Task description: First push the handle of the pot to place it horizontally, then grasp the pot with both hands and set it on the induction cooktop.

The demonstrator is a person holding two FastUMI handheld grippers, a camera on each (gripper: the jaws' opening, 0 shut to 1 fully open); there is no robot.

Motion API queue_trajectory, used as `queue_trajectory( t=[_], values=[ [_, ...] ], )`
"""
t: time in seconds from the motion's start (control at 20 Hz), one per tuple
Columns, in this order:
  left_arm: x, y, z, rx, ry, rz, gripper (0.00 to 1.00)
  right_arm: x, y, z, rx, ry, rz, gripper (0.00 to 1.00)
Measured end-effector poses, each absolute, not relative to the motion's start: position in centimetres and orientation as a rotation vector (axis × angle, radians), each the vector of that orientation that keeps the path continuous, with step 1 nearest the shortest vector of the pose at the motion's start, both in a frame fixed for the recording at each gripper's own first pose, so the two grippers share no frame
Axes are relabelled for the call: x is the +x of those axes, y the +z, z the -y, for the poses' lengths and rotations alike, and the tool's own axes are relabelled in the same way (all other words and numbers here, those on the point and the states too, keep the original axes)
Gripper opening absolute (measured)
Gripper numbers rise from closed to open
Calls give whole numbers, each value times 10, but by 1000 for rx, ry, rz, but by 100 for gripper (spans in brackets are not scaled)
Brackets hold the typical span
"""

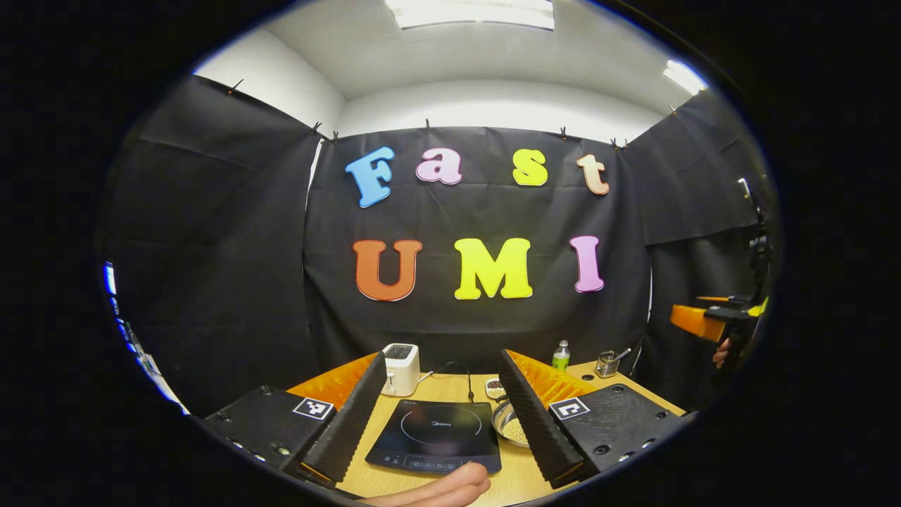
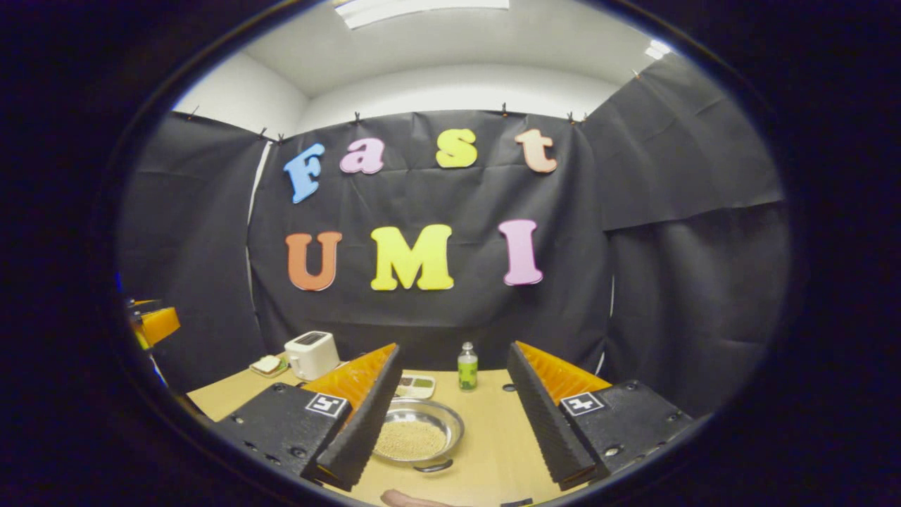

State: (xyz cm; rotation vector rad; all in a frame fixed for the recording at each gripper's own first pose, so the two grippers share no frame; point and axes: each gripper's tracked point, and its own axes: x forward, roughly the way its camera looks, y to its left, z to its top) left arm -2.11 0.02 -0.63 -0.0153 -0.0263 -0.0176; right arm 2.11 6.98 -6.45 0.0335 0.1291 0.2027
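Steel pot (image 2: 418, 438), shallow and round, holding pale grains: it is sitting on the wooden desk (image 2: 493, 429), between the wide-spread fingers of my right gripper (image 2: 450, 436) and touched by neither. Its short dark handle (image 2: 433, 466) is pointing toward me at the near rim. I am holding my left gripper (image 1: 438, 433) wide too, gripping nothing, and it is framing the black induction cooktop (image 1: 435, 435); the pot (image 1: 512, 422) is lying just beside the cooktop's right edge, partly hidden by one finger. A white toaster (image 1: 400, 368) and a green bottle (image 2: 467, 366) are standing farther back on the desk.
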Motion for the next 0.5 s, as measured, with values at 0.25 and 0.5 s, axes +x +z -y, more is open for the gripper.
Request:
queue_trajectory(
  t=[0.25, 0.5],
  values=[
    [-28, -12, 1, -8, -24, 28, 95, 38, -129, -96, 20, 294, -283, 31],
    [-35, -10, 5, -1, -31, 45, 95, 42, -193, -110, -18, 319, -427, 4]
  ],
)
